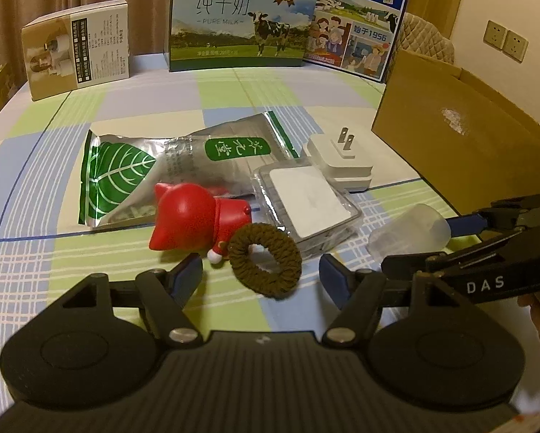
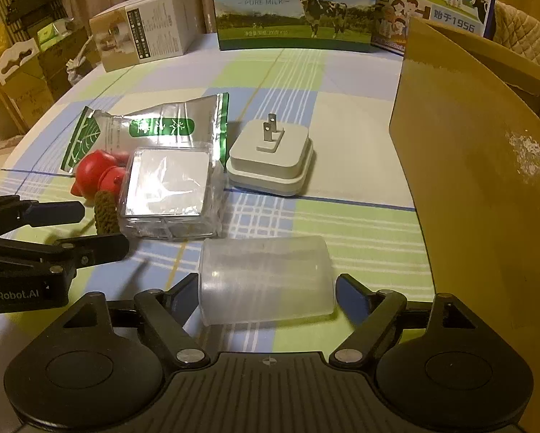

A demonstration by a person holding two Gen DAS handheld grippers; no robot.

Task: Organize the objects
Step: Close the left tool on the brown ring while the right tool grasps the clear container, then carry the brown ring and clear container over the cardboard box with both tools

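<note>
My left gripper (image 1: 262,277) is open, its fingers on either side of a brown hair tie (image 1: 264,259) that leans on a red toy figure (image 1: 190,222). My right gripper (image 2: 267,293) is open around a clear plastic cup (image 2: 266,279) lying on its side; the cup also shows in the left wrist view (image 1: 410,229). Behind lie a clear box with a white card (image 1: 306,204), a white plug adapter (image 1: 338,158) with its prongs up, and a silver and green foil pouch (image 1: 154,169). In the right wrist view the hair tie (image 2: 105,213) and toy (image 2: 96,176) are partly hidden by the clear box (image 2: 168,195).
An open cardboard box (image 2: 479,166) stands at the right, close to the cup. Two milk cartons (image 1: 241,18) and a small product box (image 1: 78,48) stand at the back of the checked tablecloth (image 1: 35,187). Stacked boxes sit off the table's left edge (image 2: 21,83).
</note>
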